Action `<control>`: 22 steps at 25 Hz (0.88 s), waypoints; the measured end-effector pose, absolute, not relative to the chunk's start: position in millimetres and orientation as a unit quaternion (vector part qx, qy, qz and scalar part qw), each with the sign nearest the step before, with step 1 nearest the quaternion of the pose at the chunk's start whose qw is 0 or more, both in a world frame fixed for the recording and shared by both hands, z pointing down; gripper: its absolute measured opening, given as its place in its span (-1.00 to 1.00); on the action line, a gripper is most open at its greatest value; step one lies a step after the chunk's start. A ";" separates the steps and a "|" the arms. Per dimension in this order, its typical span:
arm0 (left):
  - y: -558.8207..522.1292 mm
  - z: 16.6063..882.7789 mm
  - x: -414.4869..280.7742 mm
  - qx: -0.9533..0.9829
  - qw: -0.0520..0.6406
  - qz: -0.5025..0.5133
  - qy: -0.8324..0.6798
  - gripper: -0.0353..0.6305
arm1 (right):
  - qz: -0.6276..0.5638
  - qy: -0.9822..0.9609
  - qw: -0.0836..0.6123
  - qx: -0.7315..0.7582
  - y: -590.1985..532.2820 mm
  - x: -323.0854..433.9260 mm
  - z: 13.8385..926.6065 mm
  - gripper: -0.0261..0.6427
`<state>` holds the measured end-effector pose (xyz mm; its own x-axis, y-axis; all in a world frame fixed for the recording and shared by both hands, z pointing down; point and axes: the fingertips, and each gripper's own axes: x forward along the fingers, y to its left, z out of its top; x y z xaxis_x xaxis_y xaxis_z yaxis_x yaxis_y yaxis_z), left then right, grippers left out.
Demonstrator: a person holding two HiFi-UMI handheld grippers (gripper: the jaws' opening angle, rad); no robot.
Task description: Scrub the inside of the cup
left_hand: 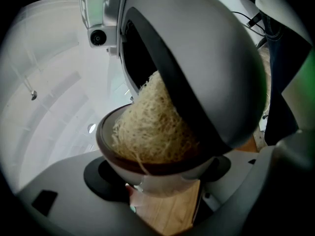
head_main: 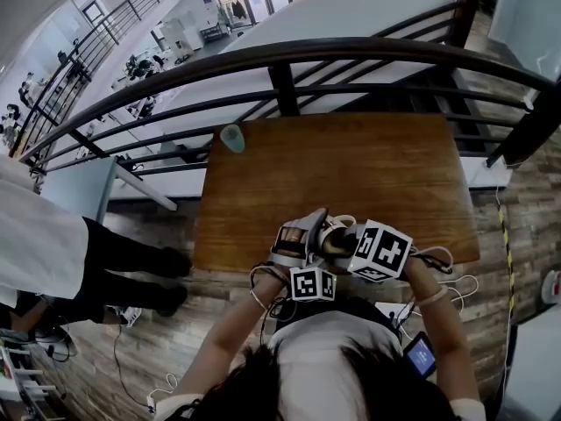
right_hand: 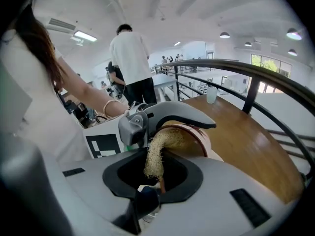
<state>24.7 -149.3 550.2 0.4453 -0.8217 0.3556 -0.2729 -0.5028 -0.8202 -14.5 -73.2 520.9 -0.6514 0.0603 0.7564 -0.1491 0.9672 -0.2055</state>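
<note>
Cup (left_hand: 165, 183): pale outside, brown rim and inside; held off the surface above its near edge, close to the person's body; seen tipped in the right gripper view (right_hand: 199, 139), mouth turned toward the right gripper.
Scrubber (left_hand: 152, 127): pale, stringy bundle of fibre; fills most of the cup's mouth; seen in the right gripper view (right_hand: 156, 156) as a strand running from between the jaws up into the cup.
Left gripper (left_hand: 162, 193): jaws spread wide and clamped on the cup, one dark pad against each side of its wall; at the left of the pair in the head view (head_main: 302, 235).
Right gripper (right_hand: 153, 183): jaws nearly together, pinching the near end of the scrubber; angled down into the cup; marker cube facing up in the head view (head_main: 351, 235).
Surface (head_main: 351, 165): brown wood; apart from a tumbler, bare.
Tumbler (head_main: 232, 138): pale green, upright at the far left edge of the surface, well apart from the cup.
Railing (head_main: 280, 86): dark metal bars just behind the surface.
Bystander (head_main: 53, 244): white top, dark trousers, standing off to the left of the surface.
</note>
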 end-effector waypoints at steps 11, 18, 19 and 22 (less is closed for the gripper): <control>-159.4 537.5 16.2 -0.765 0.336 -0.380 0.396 0.32 | 0.244 -0.933 0.257 0.070 -88.9 -24.1 498.7 -0.70; -167.1 527.4 13.1 -0.757 0.340 -0.374 0.414 0.32 | 0.304 -0.935 0.166 0.080 -101.4 -24.1 482.3 -0.70; -168.4 527.1 12.1 -0.757 0.340 -0.372 0.416 0.32 | 0.312 -0.934 0.155 0.082 -103.3 -24.6 481.3 -0.70; -172.3 525.6 11.6 -0.754 0.341 -0.369 0.424 0.32 | 0.337 -0.930 0.119 0.087 -109.4 -23.4 477.9 -0.70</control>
<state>11.6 -172.3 525.6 0.3688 -0.8904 0.2667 -0.3880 -0.4082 -0.8263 -23.4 -109.4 477.9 -0.9568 -0.0819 0.2791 -0.2416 0.7579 -0.6059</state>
